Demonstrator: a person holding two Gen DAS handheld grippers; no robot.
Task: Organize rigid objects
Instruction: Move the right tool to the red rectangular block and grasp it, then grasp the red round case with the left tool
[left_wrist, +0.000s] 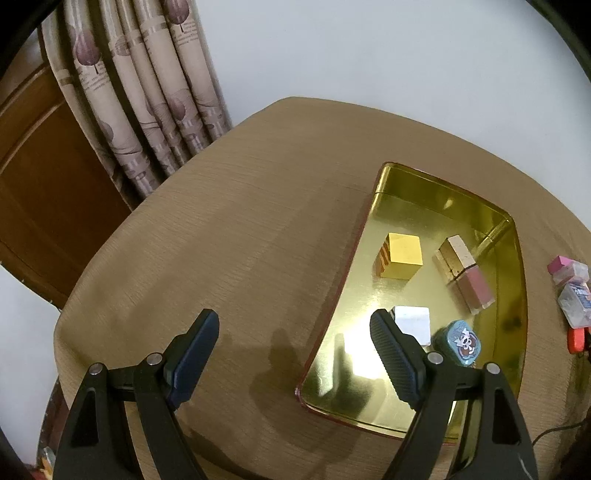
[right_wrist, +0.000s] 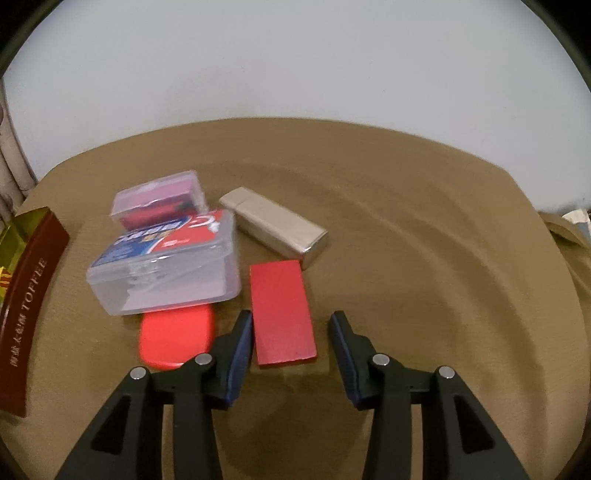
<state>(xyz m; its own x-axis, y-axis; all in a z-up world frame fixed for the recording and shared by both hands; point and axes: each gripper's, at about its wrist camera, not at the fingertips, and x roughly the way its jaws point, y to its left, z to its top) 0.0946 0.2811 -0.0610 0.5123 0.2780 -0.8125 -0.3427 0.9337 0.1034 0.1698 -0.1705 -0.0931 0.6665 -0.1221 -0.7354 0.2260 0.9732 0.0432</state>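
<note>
A gold tin tray (left_wrist: 509, 295) lies on the tan tablecloth and holds a yellow block (left_wrist: 403, 254), a pink and gold lip-gloss tube (left_wrist: 466, 274), a white block (left_wrist: 413, 322) and a small blue round tin (left_wrist: 464, 339). My left gripper (left_wrist: 294, 357) is open and empty over the tray's left rim. My right gripper (right_wrist: 291, 349) is open, its fingers either side of the near end of a flat red block (right_wrist: 282, 314). Beside it lie a red oval case (right_wrist: 177, 339), a clear card box (right_wrist: 166, 266), a clear pink box (right_wrist: 159, 201) and a silver box (right_wrist: 275, 229).
The tray's dark red wall marked TOFFEE (right_wrist: 26, 302) stands at the left of the right wrist view. Patterned curtains (left_wrist: 140, 96) and a wooden door (left_wrist: 40, 177) lie behind the table's far left. A white wall (right_wrist: 295, 59) runs behind the table.
</note>
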